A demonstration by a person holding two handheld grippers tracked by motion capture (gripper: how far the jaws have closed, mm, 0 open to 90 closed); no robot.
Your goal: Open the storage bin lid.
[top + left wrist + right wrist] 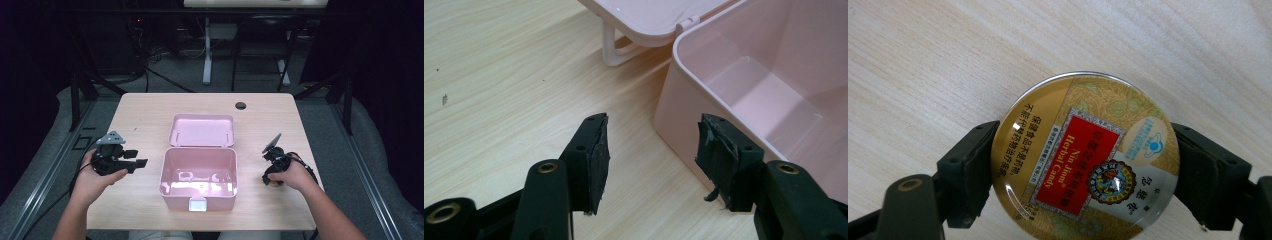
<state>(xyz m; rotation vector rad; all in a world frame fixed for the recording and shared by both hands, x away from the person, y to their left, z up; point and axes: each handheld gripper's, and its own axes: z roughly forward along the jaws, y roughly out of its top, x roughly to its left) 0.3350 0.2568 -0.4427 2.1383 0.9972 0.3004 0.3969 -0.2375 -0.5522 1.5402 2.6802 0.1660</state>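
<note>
Candy tin point(1085, 155): a round gold tin with a red label reading "Nin Jiom Herbal Candy" is seen in the right gripper view, pinched at its rim between the two black jaws, one pad pressed at its 9 o'clock edge and the other at its 3 o'clock edge. Its lid is turned up to the camera, with the wood of the table behind it.

Right gripper point(274, 181): it is held in the person's right hand point(291, 175) at about 4 o'clock on the table, well apart from the box's right wall. In the high view a glimpse of the tin point(273, 182) is caught just under the hand, low over the tabletop.

Left gripper point(651, 150): it is held in the left hand point(95, 180) at about 8 o'clock on the table; the jaws are spread wide with nothing between them. In the left gripper view the pads are pointed at the box's near corner, just beside its wall without touching it.

Pink box point(198, 195): it is set at the middle of the table, its lid point(202, 131) thrown back flat at 12 o'clock, still hinged to the body. The inside is seen bare and glossy.

Table point(145, 112): light wood, with a dark round hole point(241, 105) near its far edge at about 1 o'clock.
</note>
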